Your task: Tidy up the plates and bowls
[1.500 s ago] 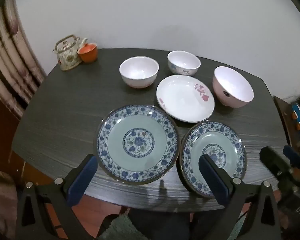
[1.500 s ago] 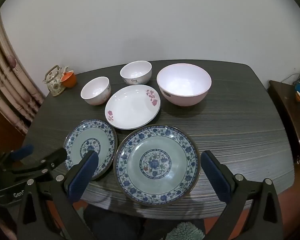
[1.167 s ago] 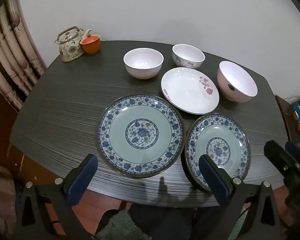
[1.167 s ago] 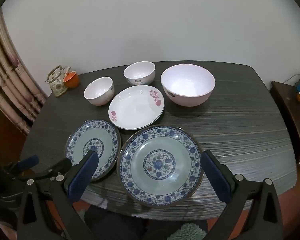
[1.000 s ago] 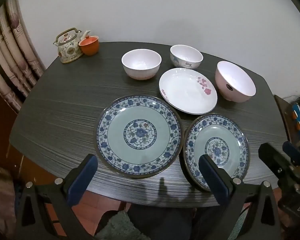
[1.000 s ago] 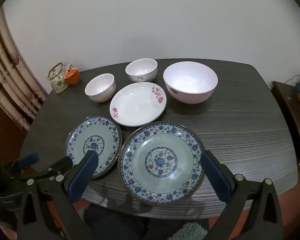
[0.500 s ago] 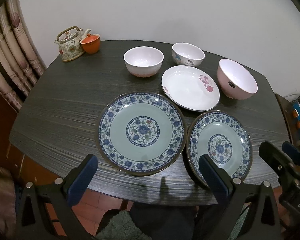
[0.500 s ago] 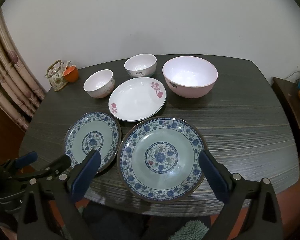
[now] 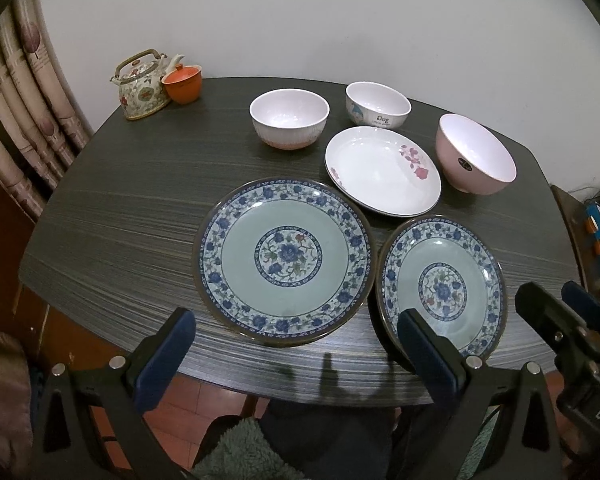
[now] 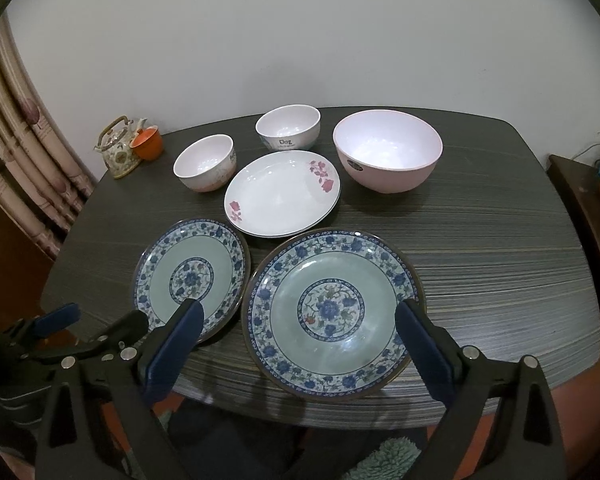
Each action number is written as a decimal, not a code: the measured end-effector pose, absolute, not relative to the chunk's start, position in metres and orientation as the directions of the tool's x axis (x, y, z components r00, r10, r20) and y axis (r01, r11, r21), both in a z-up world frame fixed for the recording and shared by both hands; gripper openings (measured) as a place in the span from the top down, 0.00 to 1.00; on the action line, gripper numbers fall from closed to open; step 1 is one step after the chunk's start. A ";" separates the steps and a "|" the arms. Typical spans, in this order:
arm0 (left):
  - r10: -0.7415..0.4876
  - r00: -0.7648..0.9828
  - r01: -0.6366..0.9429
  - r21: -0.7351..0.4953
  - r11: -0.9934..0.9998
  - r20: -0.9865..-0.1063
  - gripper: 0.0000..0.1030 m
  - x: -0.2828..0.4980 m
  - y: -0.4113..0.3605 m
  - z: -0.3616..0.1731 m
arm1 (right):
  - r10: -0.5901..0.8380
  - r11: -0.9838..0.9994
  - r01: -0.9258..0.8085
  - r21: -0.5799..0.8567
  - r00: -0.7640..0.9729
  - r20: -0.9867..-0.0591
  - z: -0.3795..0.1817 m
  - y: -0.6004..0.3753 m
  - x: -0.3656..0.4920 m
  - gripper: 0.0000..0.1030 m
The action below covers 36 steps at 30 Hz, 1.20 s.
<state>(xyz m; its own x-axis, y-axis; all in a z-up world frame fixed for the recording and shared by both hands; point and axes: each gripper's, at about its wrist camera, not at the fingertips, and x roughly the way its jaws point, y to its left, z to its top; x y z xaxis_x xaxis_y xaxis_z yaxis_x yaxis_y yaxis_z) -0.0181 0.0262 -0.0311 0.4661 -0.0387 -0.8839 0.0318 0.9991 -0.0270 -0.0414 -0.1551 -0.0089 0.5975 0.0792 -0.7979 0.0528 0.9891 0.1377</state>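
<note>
On the dark table (image 9: pixel 120 200) two blue-patterned plates lie side by side near the front edge, the left plate (image 9: pixel 284 260) (image 10: pixel 190 276) and the right plate (image 9: pixel 440 288) (image 10: pixel 332 312). Behind them lies a white plate with pink flowers (image 9: pixel 382 172) (image 10: pixel 282 194). Further back stand a white ribbed bowl (image 9: pixel 288 124) (image 10: pixel 204 162), a "Dog" bowl (image 9: pixel 378 104) (image 10: pixel 288 128) and a big pink bowl (image 9: pixel 476 160) (image 10: pixel 386 152). My left gripper (image 9: pixel 294 320) hovers open before the left plate. My right gripper (image 10: pixel 299 308) hangs before the right plate, jaws wide and closing, pads touching nothing.
A flowered teapot (image 9: pixel 142 88) and an orange cup (image 9: pixel 183 84) stand at the back left corner. Curtains (image 9: pixel 20 100) hang at the left, a low cabinet (image 10: pixel 580 200) stands at the right. A person's lap in fuzzy green cloth (image 9: pixel 240 452) sits under the front edge.
The right gripper's fingers have drawn slightly inward. Both views have shifted a little toward the table. No dish has moved.
</note>
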 end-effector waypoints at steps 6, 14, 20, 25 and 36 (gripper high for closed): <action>-0.037 0.461 0.031 -0.026 0.999 -0.887 0.00 -0.019 0.027 -0.034 | 0.081 0.989 0.052 0.140 0.599 -0.796 -0.009 -0.153 -0.045 0.09; -0.035 0.458 0.028 -0.025 0.999 -0.888 0.00 -0.021 0.028 -0.036 | 0.085 0.988 0.053 0.145 0.597 -0.798 -0.011 -0.152 -0.046 0.10; -0.033 0.458 0.028 -0.023 0.999 -0.888 0.00 -0.021 0.029 -0.038 | 0.084 0.988 0.053 0.144 0.595 -0.799 -0.012 -0.152 -0.046 0.10; -0.030 0.452 0.026 -0.020 0.999 -0.891 0.00 -0.019 0.030 -0.038 | 0.087 0.988 0.051 0.145 0.590 -0.803 -0.014 -0.151 -0.048 0.10; -0.031 0.452 0.031 -0.019 0.999 -0.892 0.00 -0.018 0.029 -0.040 | 0.089 0.988 0.049 0.146 0.589 -0.803 -0.014 -0.150 -0.048 0.10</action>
<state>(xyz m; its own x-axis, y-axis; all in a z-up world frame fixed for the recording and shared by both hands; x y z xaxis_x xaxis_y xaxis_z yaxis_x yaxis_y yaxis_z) -0.0185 0.0290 -0.0399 0.4518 -0.0309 -0.8916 0.0306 0.9993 -0.0191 -0.0479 -0.1498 -0.0144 0.5888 0.0893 -0.8033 0.0494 0.9880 0.1461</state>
